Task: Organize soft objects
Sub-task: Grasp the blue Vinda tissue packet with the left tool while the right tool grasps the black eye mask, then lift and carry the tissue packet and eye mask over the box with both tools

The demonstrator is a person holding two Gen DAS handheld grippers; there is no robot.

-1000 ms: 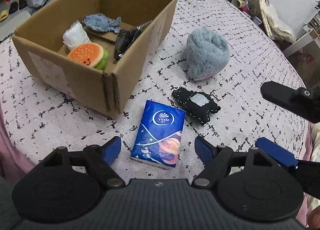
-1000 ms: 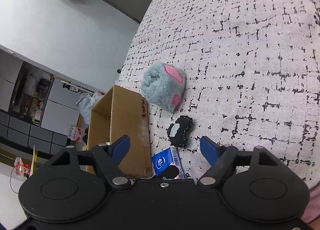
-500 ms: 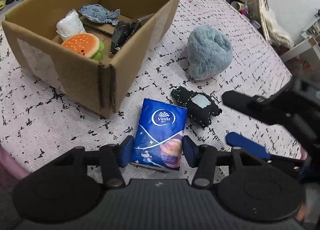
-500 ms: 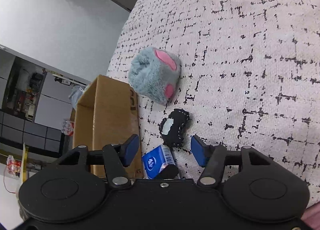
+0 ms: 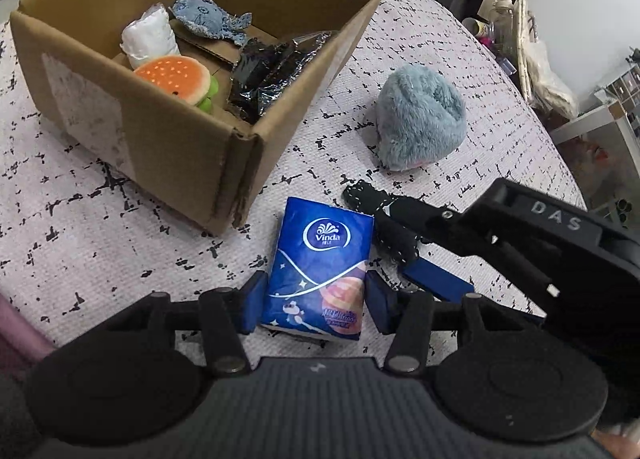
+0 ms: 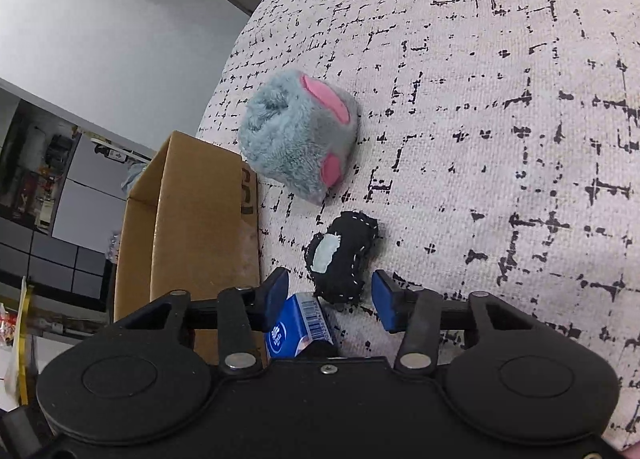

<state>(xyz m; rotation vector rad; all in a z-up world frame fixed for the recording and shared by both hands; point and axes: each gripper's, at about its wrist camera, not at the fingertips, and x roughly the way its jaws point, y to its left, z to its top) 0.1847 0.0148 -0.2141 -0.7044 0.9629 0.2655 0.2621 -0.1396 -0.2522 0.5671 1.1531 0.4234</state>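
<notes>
Table [image 5: 120, 243]: covered by a pale cloth with black marks; everything listed here is borne on it.

Box [image 5: 188, 147]: open cardboard, at the left of the left wrist view. Already stowed in it are a burger plush [image 5: 176, 79], a white roll [image 5: 149, 37], a blue whale [image 5: 208, 17] and a black foil packet [image 5: 272, 67].

Grey plush [image 5: 420, 119]: left on the cloth, right of the box, well apart from both tongs. Pink pads are shown in the right wrist view.

Left gripper [image 5: 314, 301]: a second ago its jaws were wide, with the tissue pack lying ahead of them. They have since been closed, and the pads are now pressed on the pack's near end. The pack appears held.

Right gripper [image 6: 330, 299]: lowered and brought nearer over the last second. Its jaws have just been closing and are now narrow; the near end of the black toy lies between the pads, but contact cannot be told.

Tissue pack [image 5: 318, 267]: blue, on the cloth just beside the box's near corner, not yet lifted.

Black toy [image 6: 340, 255]: small, white-stitched, just right of the pack, still on the cloth.

Judgement: two picks are being prepared together; three items are left outside the box.
</notes>
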